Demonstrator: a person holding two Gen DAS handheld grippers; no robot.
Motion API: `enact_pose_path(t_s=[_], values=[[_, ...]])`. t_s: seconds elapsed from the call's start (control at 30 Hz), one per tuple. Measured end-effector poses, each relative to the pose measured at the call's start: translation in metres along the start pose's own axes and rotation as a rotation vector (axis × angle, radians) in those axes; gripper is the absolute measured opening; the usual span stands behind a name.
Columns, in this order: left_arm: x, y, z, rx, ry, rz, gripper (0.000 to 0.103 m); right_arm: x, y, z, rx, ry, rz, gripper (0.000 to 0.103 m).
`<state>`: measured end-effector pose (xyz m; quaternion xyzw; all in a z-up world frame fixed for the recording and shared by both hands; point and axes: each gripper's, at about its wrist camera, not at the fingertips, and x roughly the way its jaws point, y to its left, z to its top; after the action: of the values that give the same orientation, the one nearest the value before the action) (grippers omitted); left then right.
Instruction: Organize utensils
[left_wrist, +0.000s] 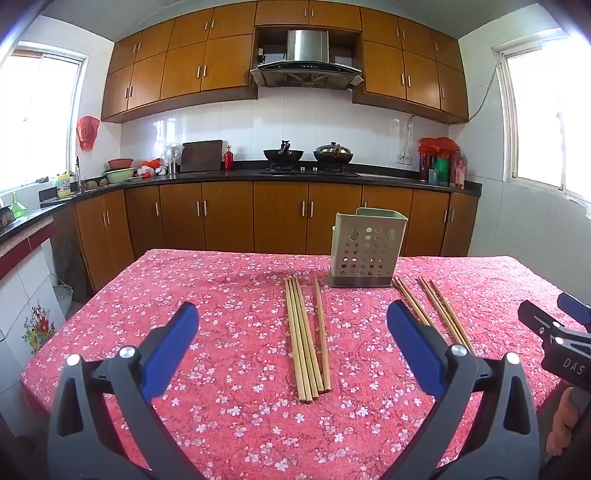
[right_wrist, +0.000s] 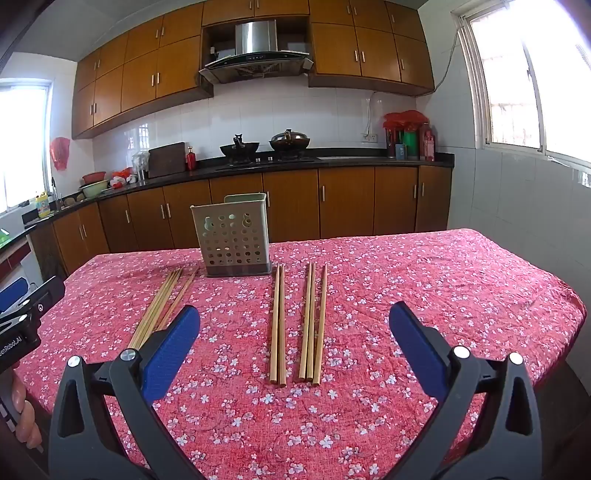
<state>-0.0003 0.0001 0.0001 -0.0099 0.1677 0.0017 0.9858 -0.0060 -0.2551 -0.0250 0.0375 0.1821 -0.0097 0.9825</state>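
Note:
A pale green perforated utensil holder (left_wrist: 365, 249) (right_wrist: 233, 236) stands upright near the table's far edge. Several wooden chopsticks (left_wrist: 306, 338) lie in a bundle in front of it, between my left gripper's fingers; the same bundle shows at the left of the right wrist view (right_wrist: 159, 310). More chopsticks (right_wrist: 297, 325) lie in two groups right of the holder, also seen in the left wrist view (left_wrist: 436, 314). My left gripper (left_wrist: 291, 347) is open and empty above the table. My right gripper (right_wrist: 295, 347) is open and empty, over its chopsticks.
The table wears a red floral cloth (left_wrist: 229, 295) (right_wrist: 424, 280). The right gripper's body (left_wrist: 561, 339) shows at the left view's right edge; the left gripper's body (right_wrist: 22, 321) at the right view's left edge. Kitchen counters and cabinets stand behind.

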Motion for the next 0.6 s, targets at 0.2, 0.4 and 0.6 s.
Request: enact_pose_path(t_s=[0.2, 0.4, 0.6], values=[[-0.0006, -0.0001, 0.0000, 0.001, 0.002, 0.000, 0.099, -0.0003, 0.0000, 0.0001, 0.001, 0.000, 0.002, 0.101], [-0.0001, -0.0002, 0.0000, 0.003, 0.004, 0.000, 0.099, 0.0000, -0.0007, 0.0002, 0.005, 0.001, 0.002, 0.101], [-0.0002, -0.0004, 0.0000, 0.003, 0.005, -0.001, 0.099, -0.0002, 0.0004, -0.0001, 0.004, 0.000, 0.002, 0.101]])
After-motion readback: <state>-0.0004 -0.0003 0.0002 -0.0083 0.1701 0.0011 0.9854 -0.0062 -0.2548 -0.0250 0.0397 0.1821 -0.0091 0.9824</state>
